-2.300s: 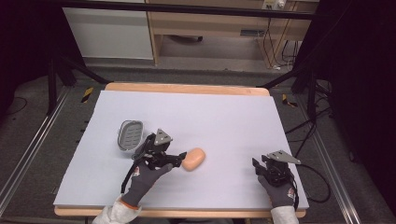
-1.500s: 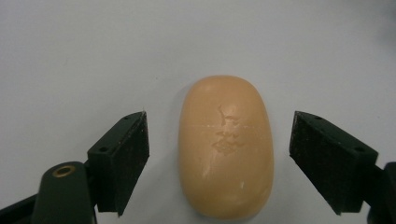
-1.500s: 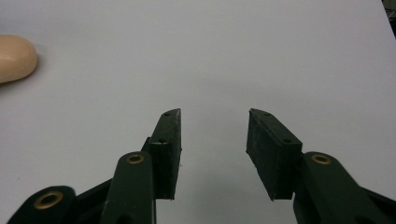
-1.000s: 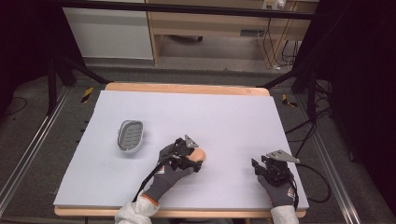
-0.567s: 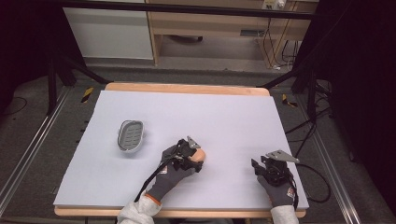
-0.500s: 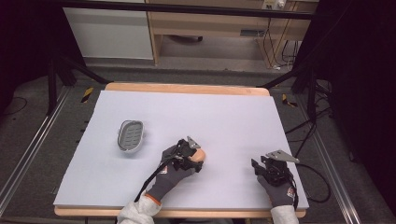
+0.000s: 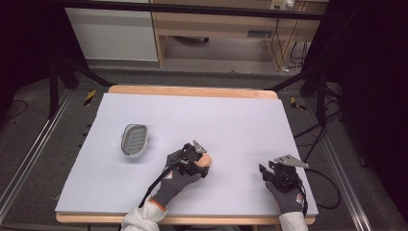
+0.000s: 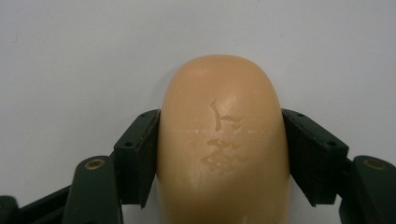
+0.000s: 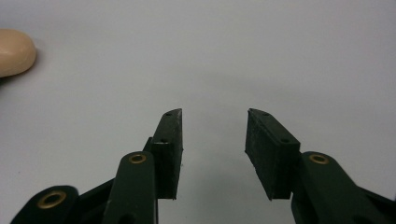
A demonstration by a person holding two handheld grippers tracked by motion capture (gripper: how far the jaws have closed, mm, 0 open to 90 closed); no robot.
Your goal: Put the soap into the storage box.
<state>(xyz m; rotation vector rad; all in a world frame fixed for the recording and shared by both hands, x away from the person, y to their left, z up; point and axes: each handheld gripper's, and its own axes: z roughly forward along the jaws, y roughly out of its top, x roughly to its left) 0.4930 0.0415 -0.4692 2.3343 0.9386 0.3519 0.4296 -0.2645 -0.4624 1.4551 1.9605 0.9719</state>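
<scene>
A peach-coloured oval bar of soap (image 8: 219,154) lies on the white table cover, and the pads (image 8: 140,154) of my left gripper (image 8: 221,135) press its two long sides, shut on it. In the high view this left gripper (image 7: 199,161) sits at the table's front middle, with the soap (image 7: 207,159) poking out at its right. My right gripper (image 9: 214,126) is open with nothing between its jaws, low over the cover. It rests near the front right corner (image 7: 263,171). The soap's end (image 9: 14,51) shows far left in the right gripper view.
A grey oval soap dish (image 7: 134,140) with a slotted floor stands on the left part of the white cover (image 7: 240,110), well left of the left gripper. Wooden table edges frame the cover; dark floor, rails and cables lie around it.
My left gripper moved right, from beside the soap dish onto the soap. For the last second it has stayed there almost still. The right gripper has not moved.
</scene>
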